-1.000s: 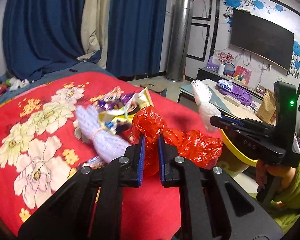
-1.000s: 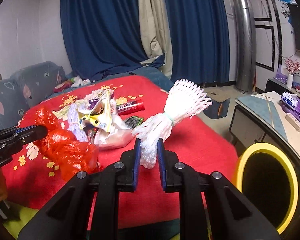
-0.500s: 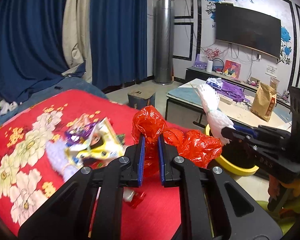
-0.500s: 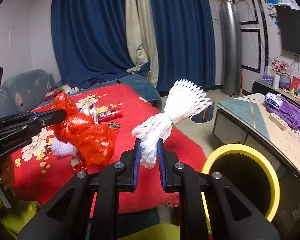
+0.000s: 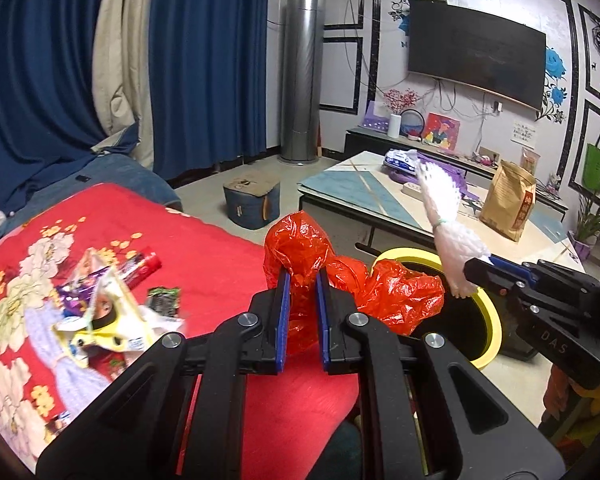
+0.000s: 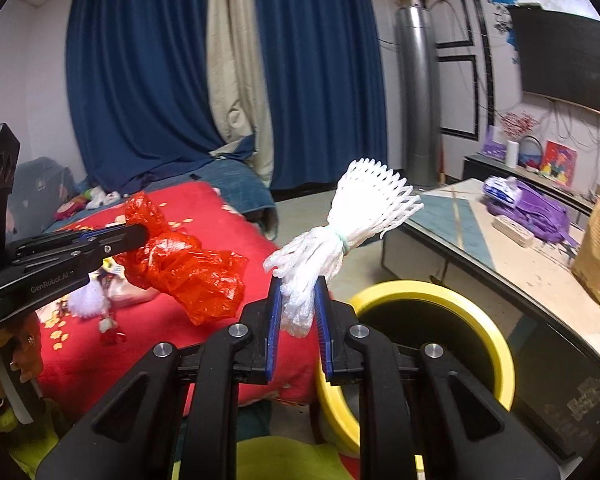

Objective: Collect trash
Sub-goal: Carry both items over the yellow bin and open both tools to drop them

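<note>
Red bag (image 5: 384,288) was clamped in the left gripper (image 5: 301,312) and one white foam net (image 6: 340,236) pinched in the right gripper (image 6: 296,320), both held beside the yellow-rimmed bin (image 6: 480,312), likely for dropping, while several wrappers (image 5: 108,312) lay on the blanket (image 5: 204,240).

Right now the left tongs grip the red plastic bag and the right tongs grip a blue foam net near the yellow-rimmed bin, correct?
Not quite: the foam net is white, not blue, as the right wrist view shows. The left tongs do grip the red plastic bag, and the right tongs are near the yellow-rimmed bin.
</note>
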`<state>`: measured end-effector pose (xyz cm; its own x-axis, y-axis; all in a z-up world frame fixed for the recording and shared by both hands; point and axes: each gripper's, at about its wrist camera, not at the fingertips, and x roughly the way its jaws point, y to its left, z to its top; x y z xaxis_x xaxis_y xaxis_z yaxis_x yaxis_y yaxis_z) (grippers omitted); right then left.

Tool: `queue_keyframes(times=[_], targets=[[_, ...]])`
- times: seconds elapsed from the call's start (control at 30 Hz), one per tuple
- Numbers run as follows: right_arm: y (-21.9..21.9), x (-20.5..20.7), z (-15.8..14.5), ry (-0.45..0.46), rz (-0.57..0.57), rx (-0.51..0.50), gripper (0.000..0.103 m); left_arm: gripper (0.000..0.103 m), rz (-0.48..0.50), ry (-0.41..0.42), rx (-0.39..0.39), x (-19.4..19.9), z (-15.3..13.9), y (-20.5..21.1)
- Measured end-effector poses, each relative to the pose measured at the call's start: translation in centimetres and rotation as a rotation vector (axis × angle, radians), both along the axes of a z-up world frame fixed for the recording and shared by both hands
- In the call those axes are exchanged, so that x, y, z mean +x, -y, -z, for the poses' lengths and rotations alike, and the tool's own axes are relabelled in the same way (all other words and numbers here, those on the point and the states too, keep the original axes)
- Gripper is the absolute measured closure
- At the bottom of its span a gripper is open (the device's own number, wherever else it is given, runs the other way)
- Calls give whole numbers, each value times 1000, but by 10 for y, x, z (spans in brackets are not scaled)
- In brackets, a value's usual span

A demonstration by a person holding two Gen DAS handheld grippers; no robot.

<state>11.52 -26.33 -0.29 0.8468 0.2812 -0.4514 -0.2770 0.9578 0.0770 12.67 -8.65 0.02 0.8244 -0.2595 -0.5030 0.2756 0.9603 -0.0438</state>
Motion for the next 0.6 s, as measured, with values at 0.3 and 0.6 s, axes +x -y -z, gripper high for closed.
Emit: queue_keyframes(times=[0.3,0.6], targets=[[33,2,10,-63,82,1,87,96,42,-22,14,22,12,30],[70,11,35,-185,181,-2,87,96,83,-65,40,46,35,69]])
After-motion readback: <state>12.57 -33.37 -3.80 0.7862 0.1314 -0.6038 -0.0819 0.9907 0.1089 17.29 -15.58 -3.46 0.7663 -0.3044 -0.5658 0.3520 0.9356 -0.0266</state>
